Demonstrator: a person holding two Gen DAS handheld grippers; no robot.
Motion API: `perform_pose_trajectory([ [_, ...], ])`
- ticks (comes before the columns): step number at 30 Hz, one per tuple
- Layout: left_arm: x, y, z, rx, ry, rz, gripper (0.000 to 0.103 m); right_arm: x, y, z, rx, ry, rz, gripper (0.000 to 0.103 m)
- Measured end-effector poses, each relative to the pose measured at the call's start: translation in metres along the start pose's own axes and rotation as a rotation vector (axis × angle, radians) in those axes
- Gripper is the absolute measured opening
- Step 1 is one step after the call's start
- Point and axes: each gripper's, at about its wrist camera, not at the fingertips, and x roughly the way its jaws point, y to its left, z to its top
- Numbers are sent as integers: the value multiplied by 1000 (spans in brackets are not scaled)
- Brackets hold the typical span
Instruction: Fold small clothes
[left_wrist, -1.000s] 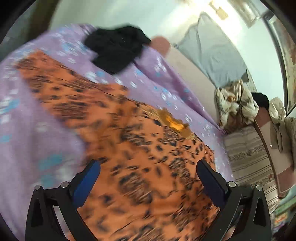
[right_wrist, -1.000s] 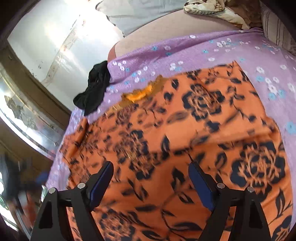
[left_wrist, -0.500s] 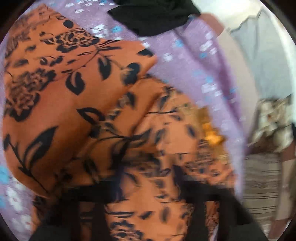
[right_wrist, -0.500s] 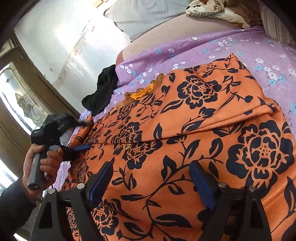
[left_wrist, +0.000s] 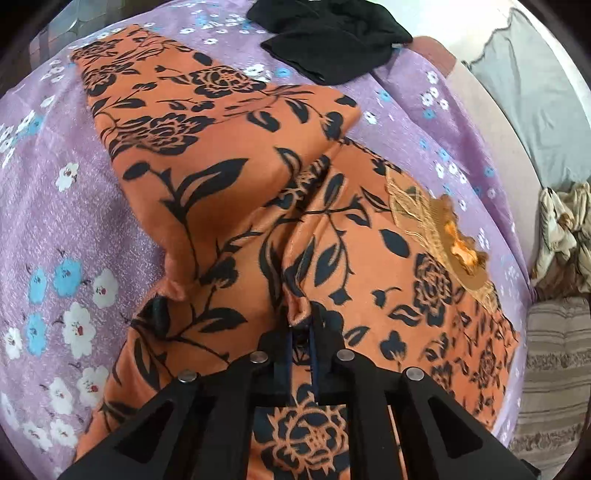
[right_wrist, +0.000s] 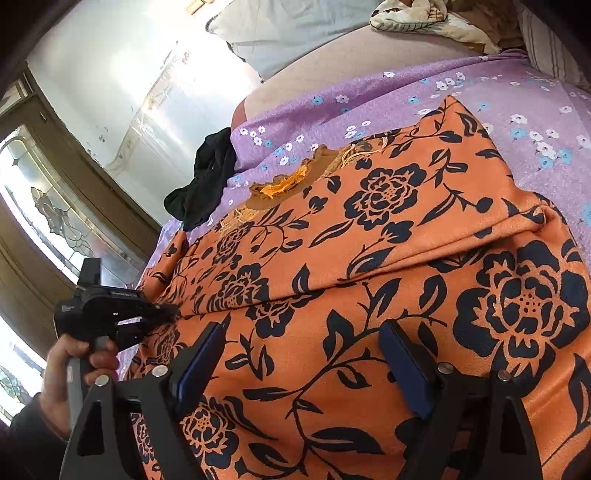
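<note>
An orange garment with black flowers (left_wrist: 221, 206) lies spread on the purple flowered sheet (left_wrist: 55, 221), one side flap folded over its middle. My left gripper (left_wrist: 301, 332) points steeply down at it. Its jaws are nearly together and just starting to open, with a raised fold of the orange fabric pinched between the pads. In the right wrist view the left gripper (right_wrist: 173, 317) bites the garment's (right_wrist: 369, 258) left edge, held by a person's hand (right_wrist: 74, 362). My right gripper (right_wrist: 304, 358) hovers open over the near part of the garment, nothing between its fingers.
A crumpled black garment (left_wrist: 332, 37) lies at the far edge of the sheet, also seen as the black garment (right_wrist: 207, 181). A grey pillow (left_wrist: 535, 92), a patterned crumpled cloth (left_wrist: 561, 229) and a striped cushion (left_wrist: 554, 369) lie to the right. A glazed door (right_wrist: 48, 206) stands left.
My left gripper dropped to the garment and its jaws went from wide open to shut on a fold of orange fabric. The right gripper stayed open and barely moved.
</note>
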Motion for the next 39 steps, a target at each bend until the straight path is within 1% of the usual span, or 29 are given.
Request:
perform_pose_trajectory([
  [1,-4,1,3,-8,26,-28,24,1,0,0,-2,1,-4,88],
  [2,-9,2,5,-13,32,-53,34,2,1,-1,-4,4,-7,89],
  [3,-21,6,8,-24,12,-93,37,2,2,0,-9,6,-10,89],
  [5,-44,16,14,-22,-30,-157,57,2,2,-1,-8,3,-7,89],
  [7,-72,43,23,-39,-79,-231,68,2,1,-1,-6,3,-4,89],
  [8,-88,65,32,-74,-123,-258,69,3,1,-1,-8,3,-5,89],
  [10,-106,112,56,-168,-181,-282,70,4,2,-1,-11,4,-8,89],
  [12,-105,152,82,-255,-193,-270,70,5,3,-1,-17,8,-13,90],
  [13,-103,178,102,-321,-201,-272,69,6,3,-1,-20,10,-13,91],
  [14,-97,190,113,-364,-207,-274,69,6,3,-1,-21,10,-14,91],
  [15,-93,209,131,-411,-215,-265,69,6,3,-1,-21,10,-14,91],
  [16,-88,222,149,-438,-217,-252,69,6,3,-1,-21,10,-14,91],
  [19,-76,241,188,-454,-232,-223,69,7,3,-2,-23,11,-17,91],
  [21,-68,246,205,-450,-240,-203,69,8,3,-2,-25,13,-18,91],
  [22,-61,250,208,-453,-240,-187,69,9,3,-2,-26,14,-20,91],
  [23,-52,253,214,-459,-227,-165,69,9,3,-2,-27,15,-21,91],
  [24,-46,255,217,-463,-224,-155,68,10,3,-2,-28,16,-22,91],
  [26,-44,256,222,-446,-248,-146,67,10,3,-3,-29,15,-22,91],
  [27,-43,253,226,-424,-245,-116,61,10,3,-2,-29,16,-22,91],
  [28,-39,250,232,-394,-231,-58,30,10,3,-2,-30,16,-23,91],
  [29,-36,248,232,-371,-208,-9,4,10,3,-2,-31,16,-24,91],
  [30,-30,248,236,-353,-180,31,4,11,3,-2,-32,16,-25,91],
  [31,-29,248,236,-350,-182,40,4,11,3,-2,-33,16,-26,91],
  [33,-29,236,241,-321,-184,99,3,11,4,-2,-32,15,-25,91],
  [34,-34,226,242,-298,-198,144,3,11,3,-2,-32,16,-26,91],
  [35,-40,214,243,-261,-226,176,3,11,3,-2,-32,16,-25,91],
  [36,-53,193,242,-187,-280,197,3,10,3,-2,-31,15,-23,91],
  [37,-69,168,237,-110,-339,192,3,10,3,-3,-29,13,-20,91],
  [39,-102,120,223,19,-432,152,3,10,3,-3,-28,10,-17,91],
])
